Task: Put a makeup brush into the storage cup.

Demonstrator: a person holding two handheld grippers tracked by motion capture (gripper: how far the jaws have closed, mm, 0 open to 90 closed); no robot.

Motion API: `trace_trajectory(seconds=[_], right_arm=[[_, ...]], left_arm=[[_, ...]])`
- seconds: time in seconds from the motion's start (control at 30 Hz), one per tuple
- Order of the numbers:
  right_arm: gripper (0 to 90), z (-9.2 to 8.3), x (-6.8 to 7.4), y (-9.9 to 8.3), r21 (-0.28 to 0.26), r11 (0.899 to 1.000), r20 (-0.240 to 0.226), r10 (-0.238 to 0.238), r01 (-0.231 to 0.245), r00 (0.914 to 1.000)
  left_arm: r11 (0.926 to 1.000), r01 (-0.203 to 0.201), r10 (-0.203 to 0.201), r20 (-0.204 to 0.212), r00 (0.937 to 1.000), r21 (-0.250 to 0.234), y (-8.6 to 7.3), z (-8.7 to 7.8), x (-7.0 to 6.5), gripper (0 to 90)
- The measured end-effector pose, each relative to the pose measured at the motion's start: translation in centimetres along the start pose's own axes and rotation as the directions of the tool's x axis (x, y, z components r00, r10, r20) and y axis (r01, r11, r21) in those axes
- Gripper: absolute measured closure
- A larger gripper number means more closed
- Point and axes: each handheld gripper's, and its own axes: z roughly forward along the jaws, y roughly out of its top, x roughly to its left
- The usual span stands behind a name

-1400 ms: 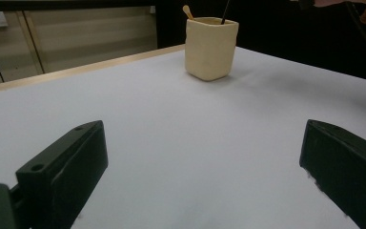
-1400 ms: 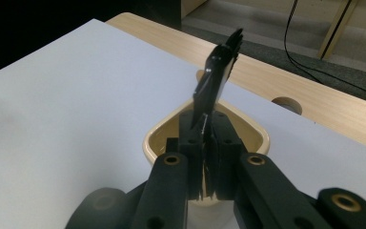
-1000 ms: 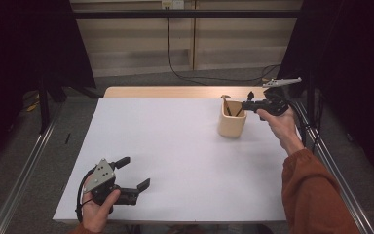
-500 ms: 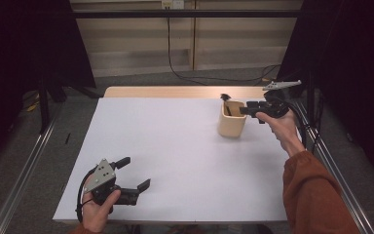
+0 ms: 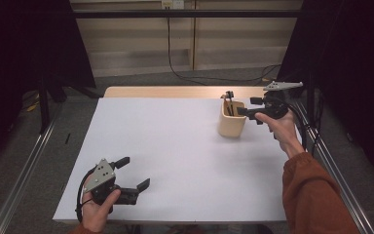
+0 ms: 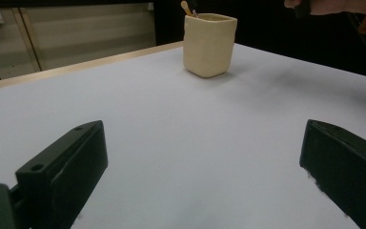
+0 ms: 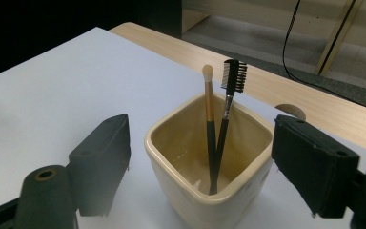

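Right gripper (image 7: 200, 162) jaws just opened, released above cup (image 7: 209, 191) holding two brushes (image 7: 219, 138); left gripper (image 5: 131, 173) released, near-left.

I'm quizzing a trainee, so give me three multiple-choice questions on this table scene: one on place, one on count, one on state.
1. Where does the cream cup stand? A near left corner; B far right part of the table; C on the floor.
2. How many makeup brushes stand in it? A two; B four; C none.
3. How are the right tool's jaws? A clamped on the cup; B shut in the air; C open.

B: the high view shows it at the far right.
A: a tan-tipped brush and a comb brush.
C: jaws have just opened, clear of the cup.
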Motion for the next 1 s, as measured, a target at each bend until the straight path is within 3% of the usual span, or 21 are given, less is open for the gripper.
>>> trace_trajectory(seconds=[0.23, 0.37, 0.6, 1.0], right_arm=[[5.5, 0.3, 0.0, 0.0, -0.018, 1.000, 0.009, 0.016, -0.016, 0.9998], [2.5, 0.3, 0.0, -0.1, -0.026, 0.999, 0.013, 0.027, -0.026, 0.9996], [2.0, 0.1, 0.1, -1.1, -0.034, 0.999, 0.006, 0.025, -0.025, 0.9997], [2.3, -0.8, 0.3, -1.9, -0.078, 0.996, 0.049, 0.048, -0.044, 0.9976]], left_arm=[[0.9999, 0.010, -0.010, -0.014, 0.9999, 0.000, 0.0, -0.1, 0.2, 2.3], [0.9999, 0.012, -0.013, -0.016, 0.9998, -0.004, 0.0, 0.0, 0.3, 2.3], [0.9998, 0.020, -0.020, -0.019, 0.9996, 0.006, -0.2, -0.1, 0.2, 2.3], [0.9995, 0.031, -0.031, -0.050, 0.9983, -0.001, -0.3, -0.7, 0.1, 2.4]])
